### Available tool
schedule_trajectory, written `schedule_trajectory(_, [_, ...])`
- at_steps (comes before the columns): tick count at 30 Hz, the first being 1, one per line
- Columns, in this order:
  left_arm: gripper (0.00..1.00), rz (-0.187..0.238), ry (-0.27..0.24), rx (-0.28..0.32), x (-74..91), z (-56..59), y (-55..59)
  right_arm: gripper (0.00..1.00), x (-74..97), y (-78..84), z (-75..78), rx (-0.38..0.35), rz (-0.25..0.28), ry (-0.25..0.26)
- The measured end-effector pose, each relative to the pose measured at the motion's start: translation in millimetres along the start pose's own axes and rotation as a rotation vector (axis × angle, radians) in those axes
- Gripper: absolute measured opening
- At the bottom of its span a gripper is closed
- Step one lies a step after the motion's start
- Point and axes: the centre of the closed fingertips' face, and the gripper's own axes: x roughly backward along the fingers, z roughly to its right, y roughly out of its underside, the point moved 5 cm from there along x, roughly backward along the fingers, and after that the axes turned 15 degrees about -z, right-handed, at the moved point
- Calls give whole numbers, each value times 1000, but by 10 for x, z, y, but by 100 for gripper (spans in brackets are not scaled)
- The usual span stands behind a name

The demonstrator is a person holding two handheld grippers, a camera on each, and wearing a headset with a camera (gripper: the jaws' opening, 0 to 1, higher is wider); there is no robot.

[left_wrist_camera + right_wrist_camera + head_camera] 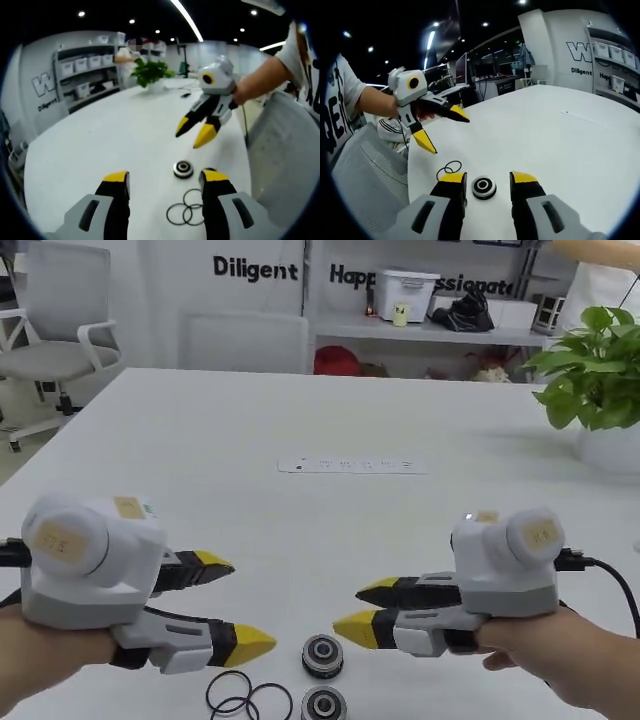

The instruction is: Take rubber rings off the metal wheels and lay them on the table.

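left tool (245, 602) released | right tool (352, 608) released | wheels (322, 655) between tools | rings (245, 700) beside wheels

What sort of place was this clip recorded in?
Likely an office or lab workroom: a big white table, a swivel office chair near it, shelves of storage bins along the wall, and a potted plant.

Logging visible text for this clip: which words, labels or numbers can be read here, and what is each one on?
"Diligent": back wall.
"Happ", then "ssionate": same wall, the middle hidden by a white box.
Large "W": same wall, in the right gripper view.
Blurred: yellow stickers on the left gripper and right gripper.
Too small: marks on the strip on the table.
Unreadable: shirt print, cut off.
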Motion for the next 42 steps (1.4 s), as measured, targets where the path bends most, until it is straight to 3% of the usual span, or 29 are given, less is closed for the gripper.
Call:
schedule_trajectory(19, [59,-2,36,23,-212,13,10,31,-56,239,93,3,-39,10])
schedule_trajectory(23, [59,8,45,50,-263,20,12,30,-91,273,100,6,-43,7])
schedule_trajectory(42, [51,-20,76,38,-501,67,63,25,-281,408,70,32,-82,-30])
